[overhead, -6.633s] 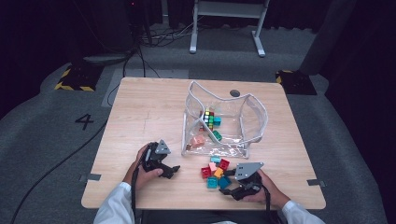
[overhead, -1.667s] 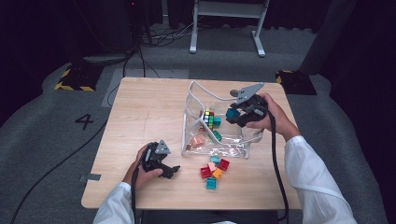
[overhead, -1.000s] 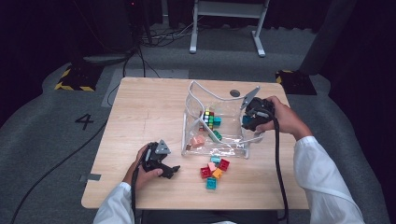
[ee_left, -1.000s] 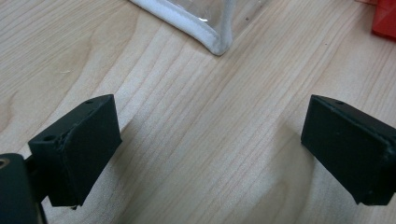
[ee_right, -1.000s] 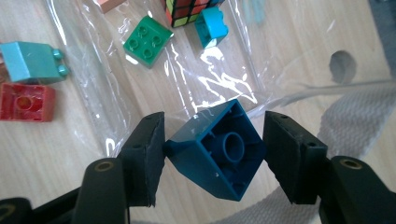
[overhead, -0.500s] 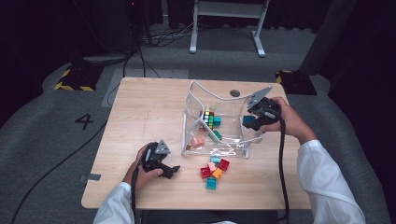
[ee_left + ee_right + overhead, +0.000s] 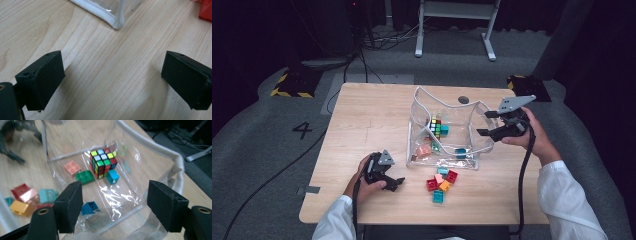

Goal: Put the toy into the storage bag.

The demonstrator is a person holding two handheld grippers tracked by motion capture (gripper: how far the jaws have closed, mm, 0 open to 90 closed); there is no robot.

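A clear soft plastic bag with a white rim [image 7: 447, 131] sits in the middle of the light wooden table [image 7: 362, 120]. Its top is wide open.

The right gripper [image 7: 486, 123] hangs just beside the bag's right wall, a little above the table. Its two black jaws have just been opening. They are now far apart with nothing between them. In the right gripper view the right gripper [image 7: 113, 206] looks straight through the bag's clear wall.

Inside the bag is a puzzle cube with many small coloured squares [image 7: 102, 162]. Next to the cube lie a flat green brick [image 7: 85, 177], a pale pink brick [image 7: 71, 168] and a small light blue brick [image 7: 113, 177]. A darker blue brick [image 7: 89, 208] lies inside the bag too, near its right wall.

A small heap of red, orange, pink and teal toy bricks [image 7: 442, 181] lies on the table just in front of the bag.

The left gripper [image 7: 398, 184] rests on the table in front of the bag's left corner. Its jaws are wide apart and hold nothing. In the left gripper view the left gripper [image 7: 112, 80] has bare wood between its jaws, and the bag's white corner [image 7: 113, 20] is near.
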